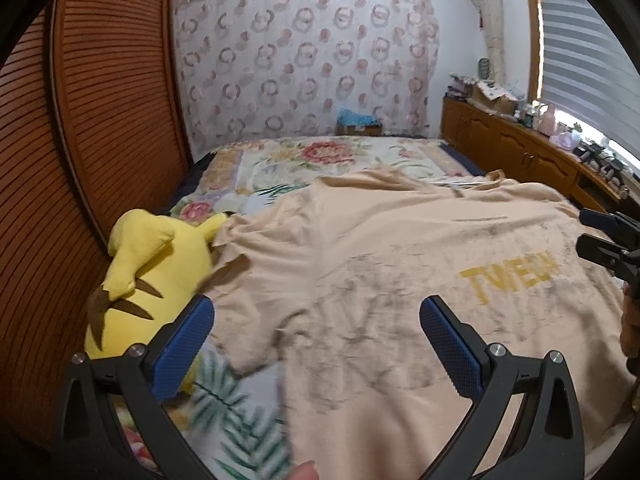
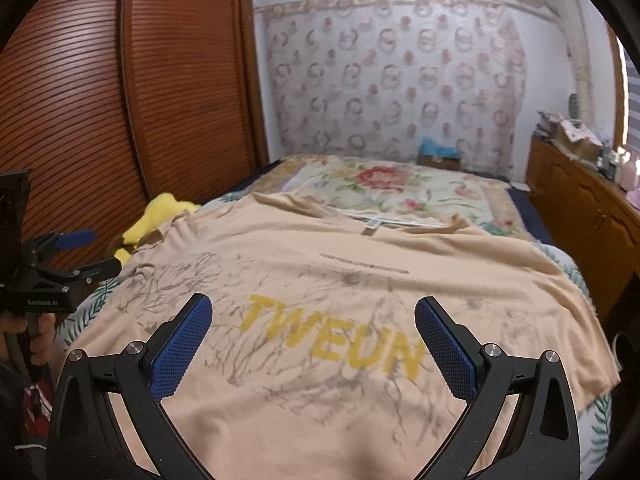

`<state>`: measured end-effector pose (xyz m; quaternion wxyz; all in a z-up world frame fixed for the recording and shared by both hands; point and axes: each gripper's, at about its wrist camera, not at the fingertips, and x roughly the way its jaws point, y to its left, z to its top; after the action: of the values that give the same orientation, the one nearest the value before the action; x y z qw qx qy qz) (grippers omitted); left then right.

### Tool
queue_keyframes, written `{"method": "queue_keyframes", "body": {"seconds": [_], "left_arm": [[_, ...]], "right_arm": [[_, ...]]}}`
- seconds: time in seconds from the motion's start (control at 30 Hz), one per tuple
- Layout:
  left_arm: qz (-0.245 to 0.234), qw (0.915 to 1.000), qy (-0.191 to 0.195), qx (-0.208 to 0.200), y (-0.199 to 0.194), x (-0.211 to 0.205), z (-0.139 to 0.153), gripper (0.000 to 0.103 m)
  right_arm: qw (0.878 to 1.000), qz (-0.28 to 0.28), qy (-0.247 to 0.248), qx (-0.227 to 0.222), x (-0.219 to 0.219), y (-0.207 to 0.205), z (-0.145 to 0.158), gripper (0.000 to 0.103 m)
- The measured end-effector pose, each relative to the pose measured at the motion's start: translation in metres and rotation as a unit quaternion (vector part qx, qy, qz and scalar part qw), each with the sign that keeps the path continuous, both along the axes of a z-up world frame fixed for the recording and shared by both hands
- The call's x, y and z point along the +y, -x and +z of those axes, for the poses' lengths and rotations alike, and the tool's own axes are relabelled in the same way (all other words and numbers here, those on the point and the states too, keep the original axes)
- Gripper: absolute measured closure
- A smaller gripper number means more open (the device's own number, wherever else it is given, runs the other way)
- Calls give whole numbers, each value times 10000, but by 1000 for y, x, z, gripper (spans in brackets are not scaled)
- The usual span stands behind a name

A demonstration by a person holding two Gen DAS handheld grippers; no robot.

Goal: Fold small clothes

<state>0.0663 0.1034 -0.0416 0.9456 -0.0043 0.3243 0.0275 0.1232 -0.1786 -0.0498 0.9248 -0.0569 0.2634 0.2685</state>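
A beige T-shirt [image 1: 400, 272] with yellow letters and grey branch print lies spread flat on the bed; it also shows in the right wrist view [image 2: 340, 280], collar at the far end. My left gripper [image 1: 316, 320] is open and empty above the shirt's left part, near its left sleeve [image 1: 256, 240]. My right gripper [image 2: 314, 320] is open and empty above the shirt's middle, over the yellow letters [image 2: 332, 340]. Each gripper shows at the edge of the other's view: the right one [image 1: 608, 244], the left one [image 2: 76, 256].
A yellow plush toy [image 1: 148, 276] lies at the bed's left edge, touching the shirt's left sleeve. Slatted wooden wardrobe doors [image 1: 80, 160] stand close on the left. A wooden cabinet [image 1: 520, 148] with clutter runs along the right. The floral bedspread [image 1: 320, 160] extends to the far wall.
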Motion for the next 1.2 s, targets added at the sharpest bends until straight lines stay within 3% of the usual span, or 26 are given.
{"method": "queue_keyframes", "body": {"seconds": [0.13,0.3,0.5,0.57,0.87,0.9,0.97,1.03,1.2], "left_arm": [[178,9997,59,148,-13,26,-6,0],[197,9987,236,396,-32,49,-15,11],[158,9965,503,649,-61,68,-26,42],[152,9953,580,761,-72,74,-32,59],[177,9926,432,1125,-102,81,-50,61],[168,9927,443,1109,-102,82,-50,65],[194,9931,412,1076,-103,85,-49,87],[189,9932,433,1066,-104,89,-47,101],[45,9945,657,811,-102,86,-24,103]], "right_arm": [[9995,232,107,194,15,-19,-7,0],[9974,470,281,463,31,-38,-20,0],[9935,706,365,812,45,-59,-32,1],[9923,765,403,885,48,-66,-35,2],[9877,935,380,1192,58,-82,-46,2],[9874,936,380,1216,57,-83,-47,2],[9869,944,371,1258,57,-85,-49,2],[9867,943,365,1270,56,-86,-49,2],[9875,896,303,1264,50,-89,-48,2]]}}
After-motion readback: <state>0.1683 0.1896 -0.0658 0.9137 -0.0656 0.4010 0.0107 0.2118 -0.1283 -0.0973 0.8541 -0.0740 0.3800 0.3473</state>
